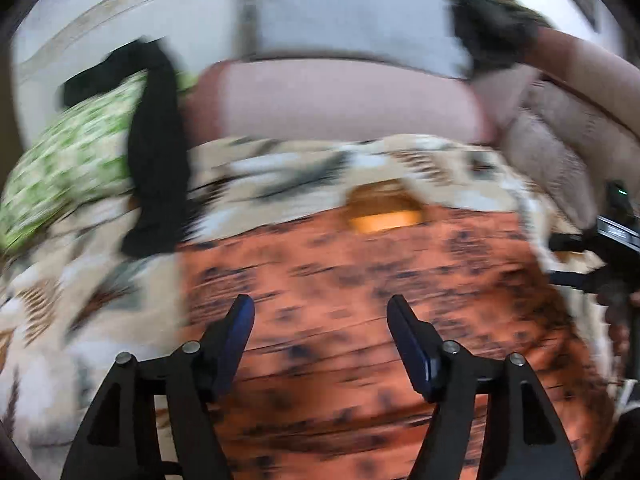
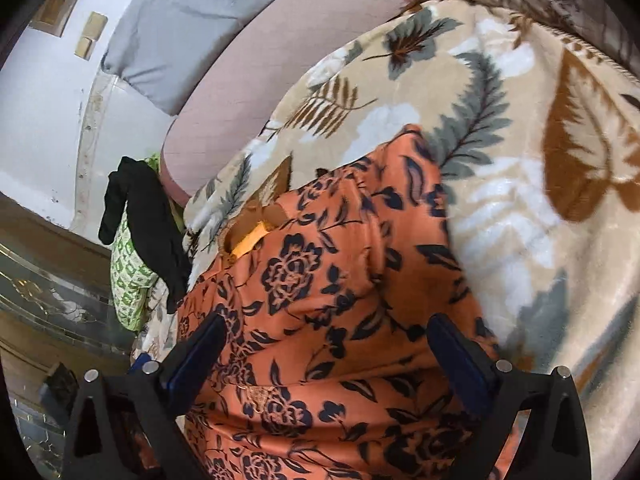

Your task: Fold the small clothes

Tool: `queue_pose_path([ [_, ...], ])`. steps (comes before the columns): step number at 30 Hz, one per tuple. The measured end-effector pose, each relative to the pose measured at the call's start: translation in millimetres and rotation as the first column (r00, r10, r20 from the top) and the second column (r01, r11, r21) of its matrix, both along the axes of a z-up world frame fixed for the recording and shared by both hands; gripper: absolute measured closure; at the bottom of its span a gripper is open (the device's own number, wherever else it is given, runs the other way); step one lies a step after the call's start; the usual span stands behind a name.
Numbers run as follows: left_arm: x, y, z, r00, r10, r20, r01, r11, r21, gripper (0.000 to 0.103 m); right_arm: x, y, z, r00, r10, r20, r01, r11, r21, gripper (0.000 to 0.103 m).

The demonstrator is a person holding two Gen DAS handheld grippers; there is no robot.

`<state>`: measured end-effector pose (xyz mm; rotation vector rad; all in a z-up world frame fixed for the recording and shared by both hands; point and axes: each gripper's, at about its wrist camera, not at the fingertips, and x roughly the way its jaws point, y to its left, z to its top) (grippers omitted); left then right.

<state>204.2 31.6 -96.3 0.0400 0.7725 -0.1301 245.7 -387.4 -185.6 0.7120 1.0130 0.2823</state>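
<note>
An orange garment with dark blue flowers (image 1: 360,320) (image 2: 320,300) lies spread on a beige blanket with a leaf pattern (image 1: 280,168) (image 2: 520,140). Its neck opening with a yellow label (image 1: 384,216) (image 2: 248,242) points away from me. My left gripper (image 1: 320,308) hangs open just over the garment, nothing between its fingers; this view is blurred. My right gripper (image 2: 326,326) is open too, above the same cloth, its pads apart with only flat fabric below them.
A black garment (image 1: 156,160) (image 2: 152,216) drapes over a green-and-white patterned cloth (image 1: 68,160) (image 2: 128,276) at the blanket's left edge. Behind stand a pink cushion (image 1: 328,100) (image 2: 280,60) and a grey pillow (image 1: 352,12) (image 2: 192,12). Tiled floor (image 2: 48,292) lies to the left.
</note>
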Motion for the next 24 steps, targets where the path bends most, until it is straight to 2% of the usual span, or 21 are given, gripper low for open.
queue_pose_path([
  [2,6.0,31.4,-11.7,0.996,0.083,-0.033,-0.082,0.997,0.010,0.033,11.1,6.8,-11.1,0.997,-0.019,-0.074,0.016,0.999,-0.034,0.002],
  [5,7.7,49.9,-31.4,0.989,0.141,-0.053,-0.140,0.990,0.023,0.033,20.6,4.1,-24.4,0.988,-0.095,-0.124,0.104,0.992,0.071,0.001],
  [9,8.4,51.2,-56.8,0.987,0.140,-0.080,-0.135,0.989,0.067,0.033,34.2,2.1,-34.0,0.964,-0.189,-0.188,0.221,0.962,0.163,0.004],
  [10,8.3,51.2,-59.9,0.986,0.142,-0.090,-0.137,0.989,0.064,0.033,39.9,3.3,-35.6,0.958,-0.202,-0.205,0.235,0.960,0.153,0.018],
  [11,8.0,52.5,-64.4,0.983,0.153,-0.105,-0.147,0.988,0.056,0.033,44.1,5.4,-35.9,0.955,-0.202,-0.217,0.232,0.964,0.127,0.057],
  [12,7.5,55.1,-64.8,0.981,0.160,-0.110,-0.156,0.987,0.044,0.033,46.1,7.7,-35.4,0.952,-0.206,-0.228,0.231,0.969,0.087,0.077],
  [13,6.4,56.7,-64.8,0.981,0.161,-0.110,-0.158,0.987,0.035,0.033,46.6,9.2,-32.0,0.950,-0.217,-0.224,0.233,0.971,0.049,0.089],
  [14,4.8,58.6,-62.4,0.981,0.165,-0.107,-0.163,0.986,0.027,0.033,43.7,10.0,-20.7,0.956,-0.225,-0.188,0.229,0.973,0.000,0.094],
  [18,-8.1,63.1,-43.4,0.986,0.162,-0.037,-0.162,0.987,-0.006,0.033,12.7,3.0,25.1,0.966,-0.260,-0.013,0.254,0.953,-0.166,0.094],
  [19,-8.6,63.7,-41.5,0.986,0.163,-0.032,-0.163,0.986,-0.016,0.033,7.0,-0.6,26.0,0.964,-0.266,-0.005,0.260,0.947,-0.187,0.094],
  [20,-7.7,63.9,-41.1,0.986,0.164,-0.035,-0.165,0.986,-0.024,0.032,4.7,-5.5,13.6,0.965,-0.258,-0.045,0.245,0.950,-0.191,0.092],
  [22,-4.7,62.6,-42.5,0.984,0.170,-0.053,-0.171,0.985,-0.019,0.032,7.9,-12.9,-10.4,0.963,-0.239,-0.123,0.227,0.968,-0.105,0.090],
  [23,-5.6,62.0,-41.7,0.984,0.171,-0.047,-0.172,0.985,-0.019,0.032,4.6,-18.3,-19.7,0.960,-0.235,-0.155,0.238,0.971,0.003,0.082],
  [24,-6.5,61.5,-40.4,0.984,0.172,-0.039,-0.172,0.985,-0.017,0.032,0.9,-21.4,-19.2,0.961,-0.239,-0.139,0.252,0.964,0.082,0.070],
])
